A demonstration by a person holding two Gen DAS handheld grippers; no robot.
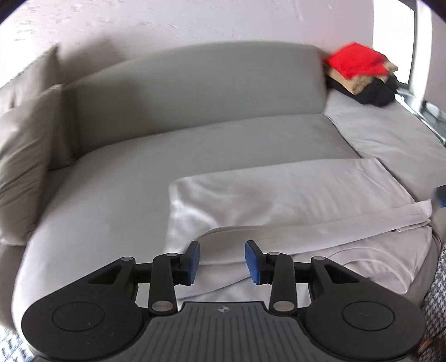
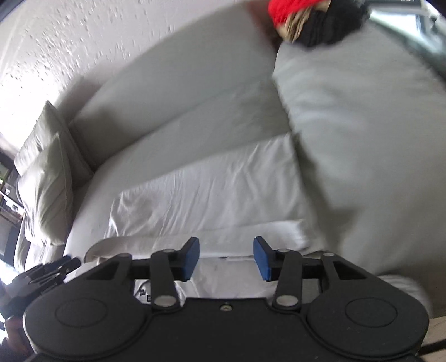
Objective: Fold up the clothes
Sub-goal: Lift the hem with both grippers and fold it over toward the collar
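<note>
A pale grey garment (image 1: pixel 278 200) lies spread flat on the grey sofa seat (image 1: pixel 117 178), with a folded strip running across its near part. My left gripper (image 1: pixel 222 263) is open and empty just above the garment's near edge. In the right wrist view the same garment (image 2: pixel 211 189) looks white and creased. My right gripper (image 2: pixel 226 257) is open and empty over its near edge. The left gripper shows at the lower left of the right wrist view (image 2: pixel 44 274).
A stack of folded clothes, red (image 1: pixel 354 62) on tan on black, sits at the sofa's far right corner; it also shows in the right wrist view (image 2: pixel 306 19). Grey cushions (image 1: pixel 25 156) stand at the left end. A textured white wall (image 1: pixel 167 25) is behind.
</note>
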